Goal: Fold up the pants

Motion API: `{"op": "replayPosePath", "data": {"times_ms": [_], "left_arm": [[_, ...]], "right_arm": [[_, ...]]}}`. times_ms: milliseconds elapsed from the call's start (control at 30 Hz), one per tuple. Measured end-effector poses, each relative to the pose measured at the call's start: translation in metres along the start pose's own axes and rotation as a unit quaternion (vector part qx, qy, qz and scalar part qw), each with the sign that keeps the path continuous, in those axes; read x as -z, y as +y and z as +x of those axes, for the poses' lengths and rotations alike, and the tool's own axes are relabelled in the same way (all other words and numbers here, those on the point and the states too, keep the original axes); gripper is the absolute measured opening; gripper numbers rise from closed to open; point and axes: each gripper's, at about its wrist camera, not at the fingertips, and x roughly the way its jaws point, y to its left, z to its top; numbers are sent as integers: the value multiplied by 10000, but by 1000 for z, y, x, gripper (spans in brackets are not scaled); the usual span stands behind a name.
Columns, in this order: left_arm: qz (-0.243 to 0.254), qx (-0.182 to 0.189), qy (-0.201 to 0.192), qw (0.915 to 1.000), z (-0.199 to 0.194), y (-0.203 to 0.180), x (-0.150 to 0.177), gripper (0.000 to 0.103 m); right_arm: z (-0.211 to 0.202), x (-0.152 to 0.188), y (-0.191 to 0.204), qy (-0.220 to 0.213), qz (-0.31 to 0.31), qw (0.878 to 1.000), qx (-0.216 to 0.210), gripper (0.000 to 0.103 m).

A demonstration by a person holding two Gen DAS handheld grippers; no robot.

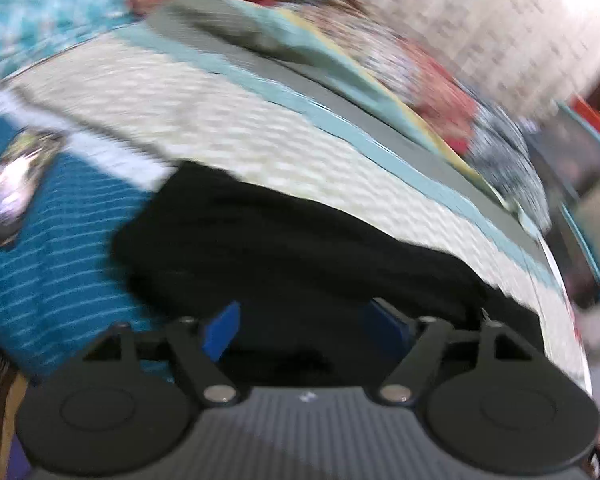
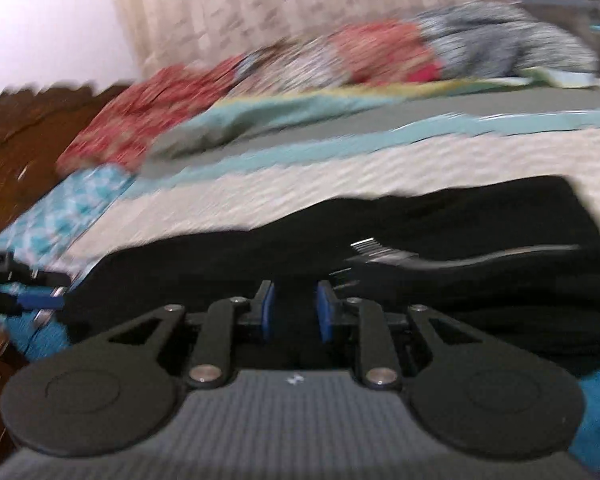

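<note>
Both views are motion-blurred. Left tongs [image 1: 304, 328]: blue pads spread wide, nothing clamped; black pants [image 1: 284, 248] lie directly below and ahead. The pants rest on the bed [image 1: 228, 120], across its cream quilted cover, with a teal striped cloth [image 1: 52, 272] at their left. Right tongs [image 2: 296, 312]: pads stand a narrow gap apart; whether any fabric is pinched cannot be told. Patterned cushions [image 2: 380, 52] line the far edge.
</note>
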Motion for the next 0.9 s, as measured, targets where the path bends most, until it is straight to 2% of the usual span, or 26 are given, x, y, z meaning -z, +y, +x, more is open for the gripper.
{"op": "replayPosePath", "data": {"times_ms": [133,267,367,500,600,633,733,833,900], "left_arm": [[-723,-28,-59,9974,2,44,-7,80],[-1324,68,149,9911,22,77,-10,82],[-1606,225,278,9864,37,93,-11,90],[-1601,384,179,9862,45,97,-17,93],[-1499,379,106,9879,58,92,-23,91],[-1439,363,109,9889,62,90,-23,84],[-1183,148,96,9928,72,86,-22,46],[-1327,430,43,9902,67,90,-21,33],[-1324,564,-26,9896,60,87,-20,32]], "right_arm": [[27,0,47,390,-489,9975,-326,26],[53,-7,80,669,-645,9943,-531,24],[68,-14,95,763,-590,9934,-624,24],[95,-13,110,1061,-345,9911,-729,24],[113,2,115,1547,-60,9844,-832,24],[121,11,115,1805,16,9800,-841,24],[117,20,115,1668,80,9828,-794,23],[115,16,106,1768,370,9794,-905,22],[115,17,98,1787,673,9766,-987,20]]}}
